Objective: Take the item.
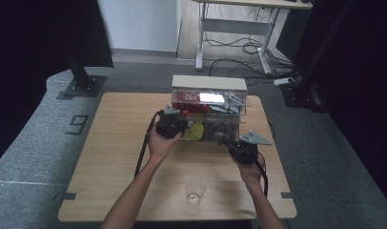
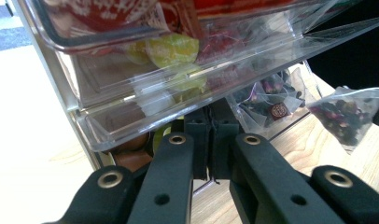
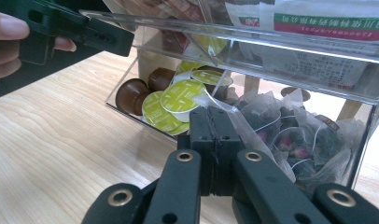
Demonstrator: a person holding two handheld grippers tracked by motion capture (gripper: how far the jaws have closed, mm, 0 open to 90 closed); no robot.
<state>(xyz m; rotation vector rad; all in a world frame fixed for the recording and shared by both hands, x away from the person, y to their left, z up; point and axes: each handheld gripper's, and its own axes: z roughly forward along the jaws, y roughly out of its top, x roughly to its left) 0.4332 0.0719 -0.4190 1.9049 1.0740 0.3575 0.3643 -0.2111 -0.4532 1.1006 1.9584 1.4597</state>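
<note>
A clear plastic organizer (image 1: pixel 208 85) stands at the back middle of the wooden table (image 1: pixel 115 143). Its lower tier holds green-lidded coffee capsules (image 3: pixel 180 95) on one side and pyramid tea bags (image 3: pixel 299 140) on the other. My left gripper (image 1: pixel 181 128) (image 2: pixel 211 135) is shut on the front edge of the clear flap (image 2: pixel 145 126) of that tier and holds it lifted. Just in front of the tea bag compartment, my right gripper (image 1: pixel 223 140) (image 3: pixel 214 130) is shut on the corner of one tea bag (image 2: pixel 346 116) (image 3: pixel 260 122).
An empty clear glass (image 1: pixel 195 191) stands near the table's front edge, between the person's forearms. The organizer's upper tier holds red packets (image 1: pixel 189 102) and paper sachets (image 3: pixel 318 21). A black stand base (image 1: pixel 82 86) sits on the floor beyond the table's left corner.
</note>
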